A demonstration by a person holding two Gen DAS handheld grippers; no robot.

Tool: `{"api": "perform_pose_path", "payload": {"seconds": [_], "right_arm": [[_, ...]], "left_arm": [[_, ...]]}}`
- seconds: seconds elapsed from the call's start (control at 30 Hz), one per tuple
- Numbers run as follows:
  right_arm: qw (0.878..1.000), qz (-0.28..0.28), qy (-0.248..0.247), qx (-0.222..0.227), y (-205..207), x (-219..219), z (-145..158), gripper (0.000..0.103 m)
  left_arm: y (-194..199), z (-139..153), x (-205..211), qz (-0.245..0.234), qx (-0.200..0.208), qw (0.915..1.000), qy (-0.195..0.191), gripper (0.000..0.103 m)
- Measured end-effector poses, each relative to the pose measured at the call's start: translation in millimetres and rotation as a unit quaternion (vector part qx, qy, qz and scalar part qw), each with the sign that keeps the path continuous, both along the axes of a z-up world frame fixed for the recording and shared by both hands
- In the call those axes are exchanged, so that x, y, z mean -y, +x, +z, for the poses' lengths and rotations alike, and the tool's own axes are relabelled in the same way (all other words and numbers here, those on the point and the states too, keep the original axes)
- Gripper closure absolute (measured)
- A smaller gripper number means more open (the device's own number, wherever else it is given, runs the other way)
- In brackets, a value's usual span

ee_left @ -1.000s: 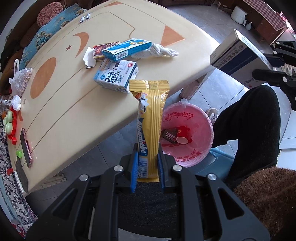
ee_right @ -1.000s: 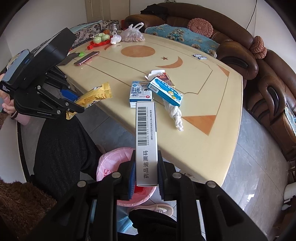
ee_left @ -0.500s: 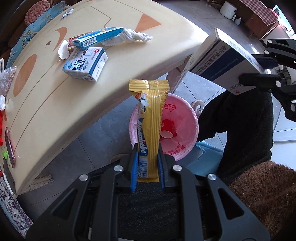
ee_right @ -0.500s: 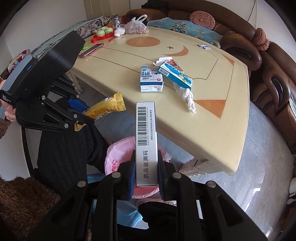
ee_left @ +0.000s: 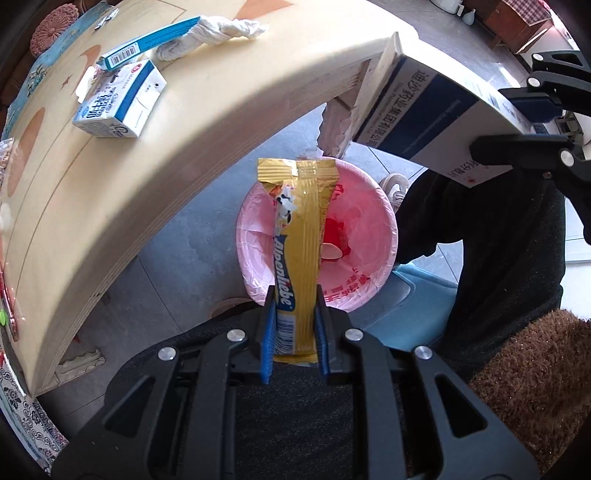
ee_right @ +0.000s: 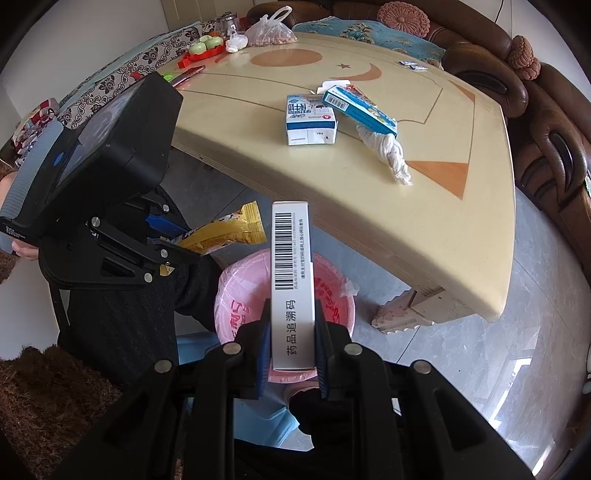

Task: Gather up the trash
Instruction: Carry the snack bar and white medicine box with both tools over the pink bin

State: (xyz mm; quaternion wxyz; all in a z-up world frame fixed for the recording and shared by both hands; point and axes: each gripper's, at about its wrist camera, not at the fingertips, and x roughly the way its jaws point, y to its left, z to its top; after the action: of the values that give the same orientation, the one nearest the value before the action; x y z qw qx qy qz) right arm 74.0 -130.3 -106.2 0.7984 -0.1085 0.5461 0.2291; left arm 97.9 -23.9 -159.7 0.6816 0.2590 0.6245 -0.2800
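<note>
On the surface (ee_right: 424, 206) at left of the left wrist view sit a milk carton (ee_left: 120, 99), a blue box (ee_left: 151, 42) and a twisted white rag (ee_left: 210, 31), all back from the near rim. Open floor runs under that rim toward the bin. Left claw (ee_left: 294, 341) is clamped on the yellow snack wrapper (ee_left: 297, 254), which stands up between the blue pads (ee_left: 266, 339), top end over the pink-lined trash bin (ee_left: 369, 284). Right claw (ee_right: 291, 350) pinches the white medicine box (ee_right: 292, 284) by its narrow sides, barcode up, also above the bin (ee_right: 236, 299). In the left view that box (ee_left: 436, 110) hangs to the right, past the surface corner, near the carved leg (ee_left: 334, 125).

Since half a second ago both claws have dropped nearer the bin: it fills more of each view, and the wrapper now covers its middle instead of its left rim. Surface items unchanged.

Bin contents mostly hidden by wrapper and box; a red piece and a pale round object (ee_left: 330, 251) show, kind unclear. Right claw body cut off at frame edge in left view. Person's dark-clad leg (ee_left: 498, 236) blocks the floor right of the bin.
</note>
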Motion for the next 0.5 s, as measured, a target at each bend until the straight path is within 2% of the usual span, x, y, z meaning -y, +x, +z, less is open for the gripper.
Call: {"api": "perform_pose_path", "payload": {"seconds": [0.23,0.5], "right_arm": [[1.0,-0.01,0.0,-0.021,-3,-1,-35,0.083],[0.998,-0.032,0.006,-0.061,3,3,-95,0.083]], "left_arm": [[-4,-36,13,-0.005,-0.018,0.9998,0.0,0.084],[9,-90,13,0.028,-0.088,0.9955,-0.02,0.084]]}}
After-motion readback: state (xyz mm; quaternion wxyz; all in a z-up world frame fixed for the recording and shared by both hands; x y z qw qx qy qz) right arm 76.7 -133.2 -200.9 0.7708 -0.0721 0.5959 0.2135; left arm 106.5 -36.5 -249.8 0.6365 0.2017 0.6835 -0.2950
